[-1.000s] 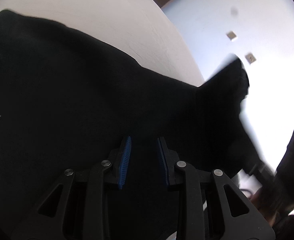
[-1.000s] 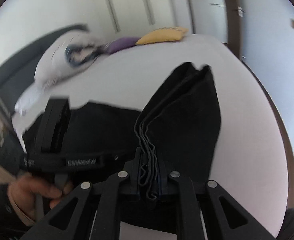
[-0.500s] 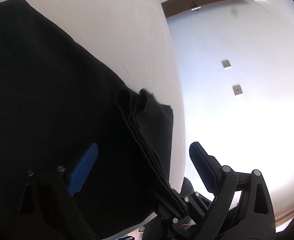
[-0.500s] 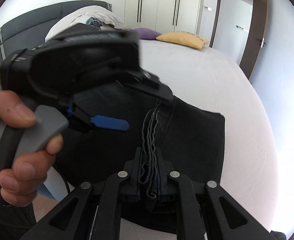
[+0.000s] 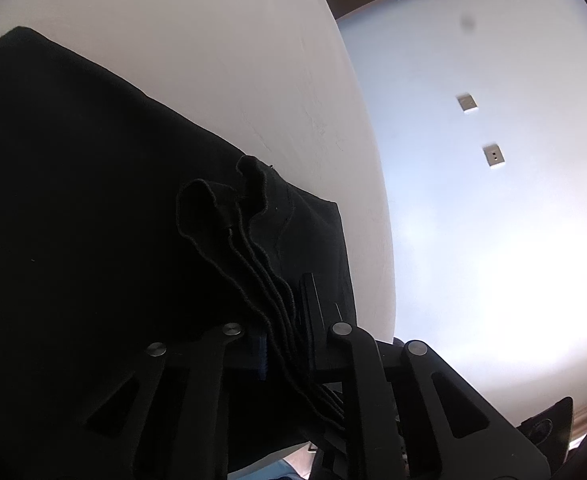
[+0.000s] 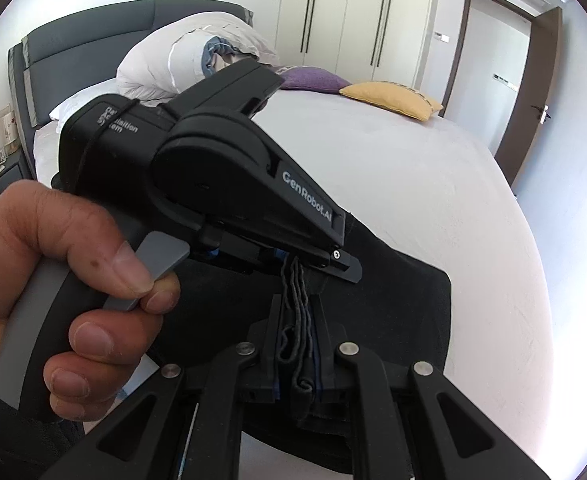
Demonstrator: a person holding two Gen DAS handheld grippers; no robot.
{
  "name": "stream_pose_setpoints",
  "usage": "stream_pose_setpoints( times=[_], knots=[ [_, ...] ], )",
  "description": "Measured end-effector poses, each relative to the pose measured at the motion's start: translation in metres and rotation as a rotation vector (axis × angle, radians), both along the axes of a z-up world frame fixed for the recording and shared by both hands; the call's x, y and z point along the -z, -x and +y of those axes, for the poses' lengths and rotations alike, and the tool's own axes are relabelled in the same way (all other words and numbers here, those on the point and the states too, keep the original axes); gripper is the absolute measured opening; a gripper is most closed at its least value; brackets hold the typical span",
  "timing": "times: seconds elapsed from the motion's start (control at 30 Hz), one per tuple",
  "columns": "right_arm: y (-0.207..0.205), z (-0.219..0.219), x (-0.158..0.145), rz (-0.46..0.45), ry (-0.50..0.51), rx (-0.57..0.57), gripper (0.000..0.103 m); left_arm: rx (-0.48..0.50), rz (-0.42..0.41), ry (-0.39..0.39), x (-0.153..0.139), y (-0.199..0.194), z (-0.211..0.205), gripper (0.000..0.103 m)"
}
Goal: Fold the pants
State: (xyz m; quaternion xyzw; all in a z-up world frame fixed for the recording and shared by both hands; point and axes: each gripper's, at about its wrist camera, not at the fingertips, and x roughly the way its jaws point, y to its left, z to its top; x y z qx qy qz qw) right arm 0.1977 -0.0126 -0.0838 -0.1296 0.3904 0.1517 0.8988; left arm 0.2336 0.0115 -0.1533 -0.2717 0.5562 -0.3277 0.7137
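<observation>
left claw [image 5: 283, 320] has closed on pants [image 5: 93, 220] hem | right claw [image 6: 297, 344] clamps same hem | left hand [image 6: 53, 280] squeezing trigger

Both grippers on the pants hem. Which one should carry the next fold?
Probably right. The right gripper holds the stacked pants edge squarely; the left gripper just closed on it farther along.
</observation>
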Motion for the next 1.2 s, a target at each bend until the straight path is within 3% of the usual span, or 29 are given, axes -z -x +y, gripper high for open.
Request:
stream_pose_setpoints(
  times=[0.1,0.47,0.8,1.03,1.13,1.2],
  knots=[
    [-0.002,0.012,0.002,0.010,-0.007,-0.045,0.012,0.011,-0.032,-0.049,-0.008,-0.005,0.019,0.009],
    [-0.038,0.118,0.027,0.083,-0.043,-0.195,0.013,0.036,-0.082,-0.295,-0.011,-0.049,0.123,0.009],
    [-0.035,0.141,0.058,0.167,-0.019,-0.239,0.013,0.048,-0.057,-0.335,0.009,-0.061,0.173,0.009],
    [-0.035,0.146,0.061,0.179,-0.009,-0.253,0.013,0.037,-0.055,-0.332,0.024,-0.060,0.165,0.010],
    [-0.058,0.152,0.056,0.207,-0.018,-0.274,0.030,0.024,-0.044,-0.327,0.026,-0.060,0.161,0.012],
    [-0.063,0.144,0.054,0.264,-0.102,-0.305,0.057,0.015,-0.026,-0.309,0.025,-0.061,0.171,0.015]
  ],
)
